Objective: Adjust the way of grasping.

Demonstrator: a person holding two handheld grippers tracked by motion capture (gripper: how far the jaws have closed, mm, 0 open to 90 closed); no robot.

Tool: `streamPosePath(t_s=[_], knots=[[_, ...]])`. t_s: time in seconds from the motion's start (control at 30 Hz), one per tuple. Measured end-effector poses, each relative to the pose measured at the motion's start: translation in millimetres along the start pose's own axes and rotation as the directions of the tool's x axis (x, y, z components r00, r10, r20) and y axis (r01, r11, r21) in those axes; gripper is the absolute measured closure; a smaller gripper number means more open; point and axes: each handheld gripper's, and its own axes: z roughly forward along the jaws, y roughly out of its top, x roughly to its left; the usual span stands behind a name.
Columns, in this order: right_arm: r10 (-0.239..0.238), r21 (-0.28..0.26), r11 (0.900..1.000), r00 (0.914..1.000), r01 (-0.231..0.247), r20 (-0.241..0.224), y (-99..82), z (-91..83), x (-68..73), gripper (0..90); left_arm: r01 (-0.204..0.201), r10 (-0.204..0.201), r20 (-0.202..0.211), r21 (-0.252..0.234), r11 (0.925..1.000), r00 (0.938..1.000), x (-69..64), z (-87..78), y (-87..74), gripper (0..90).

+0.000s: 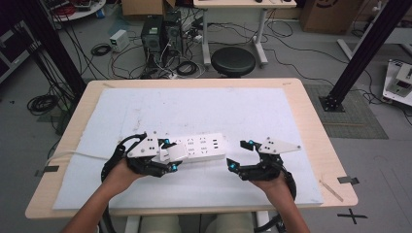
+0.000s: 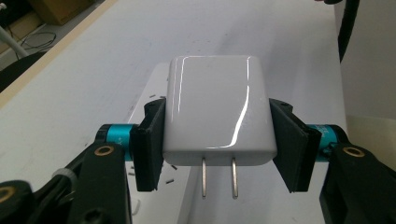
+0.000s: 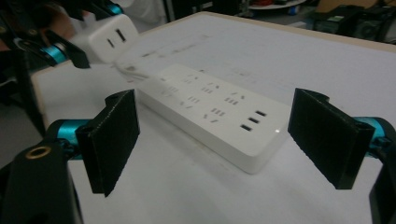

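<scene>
One charger (image 2: 218, 112), two prongs, pinched in left tongs (image 2: 218, 140); one power strip (image 3: 215, 112) beyond spread, empty right tongs (image 3: 229, 135).

Grey floor (image 1: 291, 58), black stool (image 1: 232, 61), tangled cables (image 1: 160, 63)

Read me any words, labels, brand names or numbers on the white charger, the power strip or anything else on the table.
None can be read.
White charger, held in the left tongs: plain glossy face, no print showing.
Power strip: sockets and slots, no legible marking.
White mat: scuff marks, no writing.
</scene>
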Motion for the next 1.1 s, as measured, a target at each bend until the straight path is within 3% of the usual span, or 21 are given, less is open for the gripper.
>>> streamPosePath(t_s=[0.23, 0.5, 0.63, 0.83, 1.1], knots=[[0.05, 0.026, 0.9985, 0.993, -0.048, -0.107, 7.7, 13.8, 10.0, 16.9, -0.044, 0.044, 0.026, 0.001, 0.999, 0.9987, -7.5, 7.7, 0.5, 42.4], [0.1, 0.083, 0.9931, 0.9676, -0.083, -0.232, 11.9, 35.1, 21.6, 16.9, -0.116, 0.116, 0.037, 0.006, 0.9932, 0.9926, -12.7, 14.7, 7.2, 42.4], [0.12, 0.098, 0.9904, 0.9569, -0.098, -0.264, 15.1, 38.1, 26.7, 16.9, -0.149, 0.148, 0.051, 0.007, 0.9889, 0.9876, -15.8, 19.2, 10.9, 42.4], [0.146, 0.12, 0.9859, 0.9488, -0.116, -0.28, 15.8, 41.4, 26.2, 16.9, -0.18, 0.179, 0.055, 0.008, 0.9837, 0.9823, -19.0, 24.0, 14.1, 42.4], [0.221, 0.167, 0.9703, 0.9222, -0.175, -0.317, 13.5, 49.4, 24.8, 16.9, -0.194, 0.192, 0.081, 0.017, 0.9809, 0.978, -20.9, 31.8, 14.7, 42.4]])
